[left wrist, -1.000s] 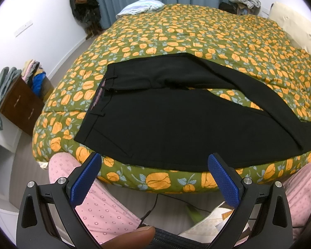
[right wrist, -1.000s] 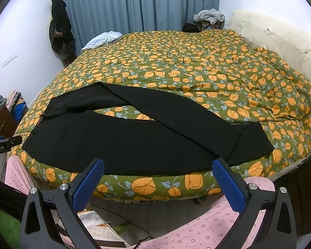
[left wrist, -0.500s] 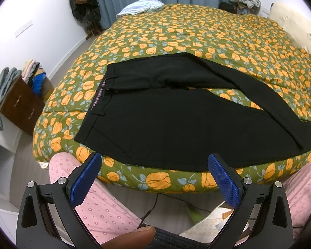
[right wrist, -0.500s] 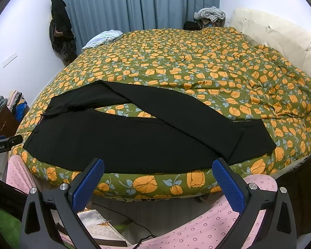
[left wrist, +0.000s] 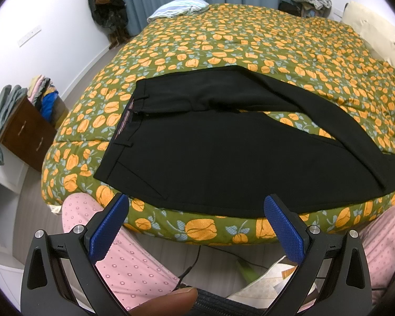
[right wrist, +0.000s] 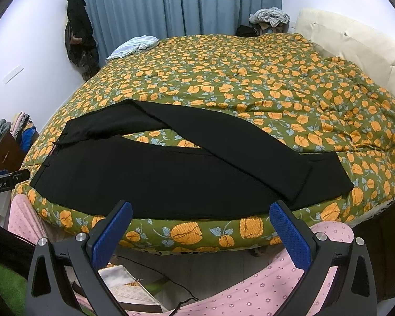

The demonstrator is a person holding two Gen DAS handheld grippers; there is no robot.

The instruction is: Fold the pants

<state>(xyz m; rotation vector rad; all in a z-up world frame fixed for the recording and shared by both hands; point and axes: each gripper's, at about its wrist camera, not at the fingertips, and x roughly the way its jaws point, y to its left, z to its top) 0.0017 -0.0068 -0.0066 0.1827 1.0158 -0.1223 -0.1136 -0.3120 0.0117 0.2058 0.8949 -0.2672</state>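
Black pants (left wrist: 210, 152) (right wrist: 171, 173) lie spread flat along the near edge of a bed with a green and orange flowered cover (left wrist: 250, 39) (right wrist: 250, 79). The waistband is at the left, the leg ends at the right. The far leg crosses diagonally over the near leg toward the hems. My left gripper (left wrist: 196, 223) hangs open below the bed edge, short of the pants, with nothing between its blue pads. The right gripper (right wrist: 200, 229) is open too, just below the bed edge under the legs.
A person's knees in pink dotted trousers (left wrist: 123, 258) (right wrist: 276, 284) sit below both grippers. A brown drawer unit with piled clothes (left wrist: 26, 131) stands left of the bed. A striped garment (right wrist: 134, 47) lies at the far corner, a cream headboard (right wrist: 355, 44) at the right.
The right gripper has tilted and moved slightly, so the bed sits a little higher and closer in its view. The left gripper's view is unchanged. The pants have not moved.
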